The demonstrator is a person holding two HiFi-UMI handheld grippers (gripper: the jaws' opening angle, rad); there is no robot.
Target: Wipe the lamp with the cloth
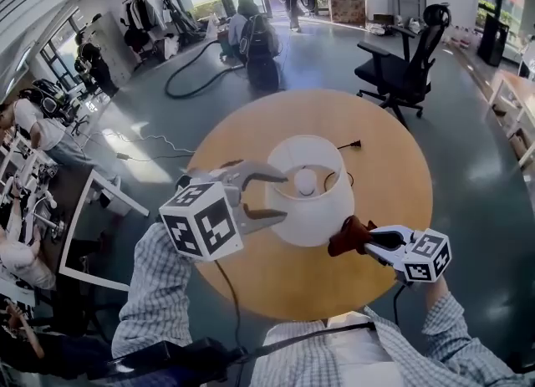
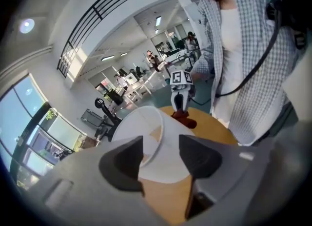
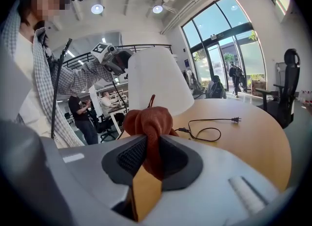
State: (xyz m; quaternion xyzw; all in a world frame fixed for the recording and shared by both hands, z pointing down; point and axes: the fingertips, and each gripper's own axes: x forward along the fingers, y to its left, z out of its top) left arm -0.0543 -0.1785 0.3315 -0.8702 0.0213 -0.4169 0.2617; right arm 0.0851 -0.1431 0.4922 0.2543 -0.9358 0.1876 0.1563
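A white lamp [image 1: 313,201] with a cone shade stands in the middle of the round wooden table [image 1: 393,168]. My left gripper [image 1: 272,196] is open at the shade's left side. In the left gripper view the shade [image 2: 146,142] and its top rim show between the spread jaws of my left gripper [image 2: 161,159], and neither pad presses on it. My right gripper [image 1: 359,239] is shut on a rust-red cloth [image 1: 344,235] just right of the shade's lower edge. In the right gripper view the bunched cloth [image 3: 146,122] rises from the jaws in front of the shade [image 3: 156,81].
The lamp's black cord and plug [image 1: 343,147] lie on the table behind the lamp. A black office chair [image 1: 410,59] stands beyond the table at the right. Desks and people fill the left side of the room, and a hose lies on the floor at the back.
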